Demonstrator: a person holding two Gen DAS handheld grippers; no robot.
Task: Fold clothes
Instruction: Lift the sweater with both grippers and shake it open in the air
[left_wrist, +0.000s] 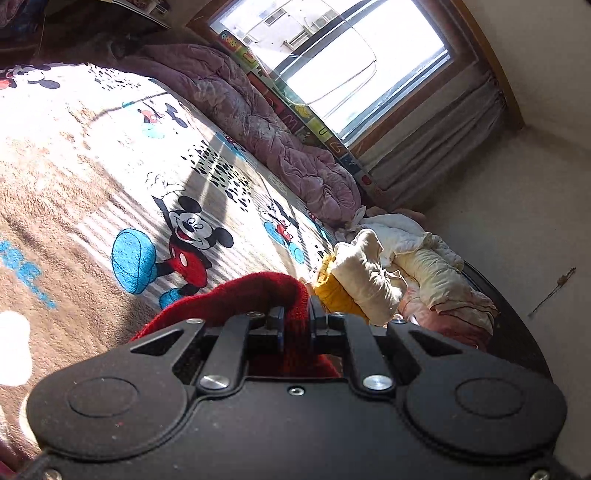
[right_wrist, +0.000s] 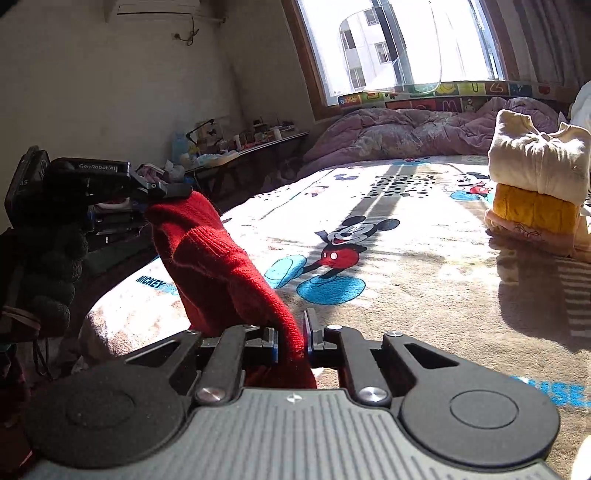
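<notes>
The red knitted garment (right_wrist: 218, 266) hung stretched between the two tools above the near edge of the cartoon-print blanket (right_wrist: 424, 280), not yet laid down. The right gripper (right_wrist: 293, 341) had its jaws drawn narrow, pinching a fold of the red knit at the near end. In the right wrist view the left gripper (right_wrist: 162, 192) stood farther off and to the left, likewise clamped on the cloth's other end; its own camera showed the same close pinch on red wool. So the garment's long axis ran from near right to far left, sloping up toward the left tool. Neither hand was nearer the cloth, since both held it. The stack of folded clothes (right_wrist: 539, 192) sat well apart at the far right, and I judged the open blanket between to be the place to spread it
</notes>
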